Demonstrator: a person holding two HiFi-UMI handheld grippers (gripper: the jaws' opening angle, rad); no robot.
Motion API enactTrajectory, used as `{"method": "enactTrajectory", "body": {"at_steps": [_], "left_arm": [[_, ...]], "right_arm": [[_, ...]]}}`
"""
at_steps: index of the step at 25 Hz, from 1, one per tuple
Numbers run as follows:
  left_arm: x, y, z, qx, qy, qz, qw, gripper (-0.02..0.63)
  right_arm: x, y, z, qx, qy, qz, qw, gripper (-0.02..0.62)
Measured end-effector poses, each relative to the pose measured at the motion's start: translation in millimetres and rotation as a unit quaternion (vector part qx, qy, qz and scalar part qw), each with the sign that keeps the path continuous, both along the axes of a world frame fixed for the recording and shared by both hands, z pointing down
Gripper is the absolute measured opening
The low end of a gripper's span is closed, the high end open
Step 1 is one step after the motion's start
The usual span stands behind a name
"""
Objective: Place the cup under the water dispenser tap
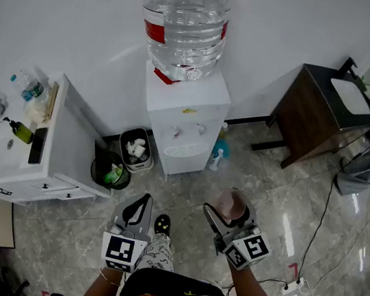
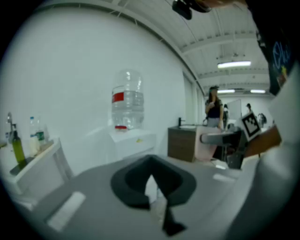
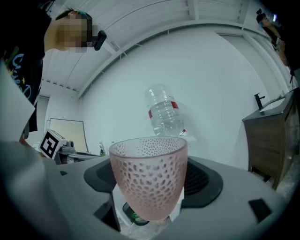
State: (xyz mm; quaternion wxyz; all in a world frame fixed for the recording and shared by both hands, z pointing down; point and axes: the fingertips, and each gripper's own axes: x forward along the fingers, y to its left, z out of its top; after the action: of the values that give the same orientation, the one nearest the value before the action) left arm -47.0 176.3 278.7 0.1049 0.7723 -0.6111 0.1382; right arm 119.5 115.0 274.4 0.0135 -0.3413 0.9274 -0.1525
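Note:
The white water dispenser (image 1: 183,126) with a big clear bottle (image 1: 184,18) stands against the wall ahead; its taps (image 1: 187,132) are on the front. A pink dimpled cup (image 1: 232,203) is held upright above the floor by my right gripper (image 1: 229,212), whose jaws are shut on its sides. In the right gripper view the cup (image 3: 149,178) fills the space between the jaws, with the dispenser's bottle (image 3: 164,112) far behind it. My left gripper (image 1: 141,203) hangs lower left, jaws together and holding nothing; its view shows the dispenser (image 2: 131,140) ahead.
Two waste bins (image 1: 136,149) (image 1: 110,170) sit left of the dispenser, and a blue spray bottle (image 1: 217,154) stands to its right. A white sink cabinet (image 1: 66,153) is at the left, a dark desk (image 1: 320,109) at the right. A cable and power strip (image 1: 292,285) lie on the floor.

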Motion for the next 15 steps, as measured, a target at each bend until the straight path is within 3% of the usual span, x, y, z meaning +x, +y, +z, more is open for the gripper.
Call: {"method": "enactTrajectory", "body": {"at_steps": [6, 11, 15], "left_arm": [[-62, -128, 13, 0.024, -0.034, 0.017, 0.9990, -0.003], [-67, -158, 43, 0.007, -0.031, 0.016, 0.9994, -0.003], [-65, -158, 84, -0.016, -0.004, 0.014, 0.9998, -0.003]], "right_arm": [[-72, -124, 22, 0.026, -0.006, 0.026, 0.999, 0.402], [-82, -159, 48, 0.016, 0.014, 0.024, 1.000, 0.402], [-84, -176, 102, 0.001, 0.043, 0.024, 0.999, 0.402]]}}
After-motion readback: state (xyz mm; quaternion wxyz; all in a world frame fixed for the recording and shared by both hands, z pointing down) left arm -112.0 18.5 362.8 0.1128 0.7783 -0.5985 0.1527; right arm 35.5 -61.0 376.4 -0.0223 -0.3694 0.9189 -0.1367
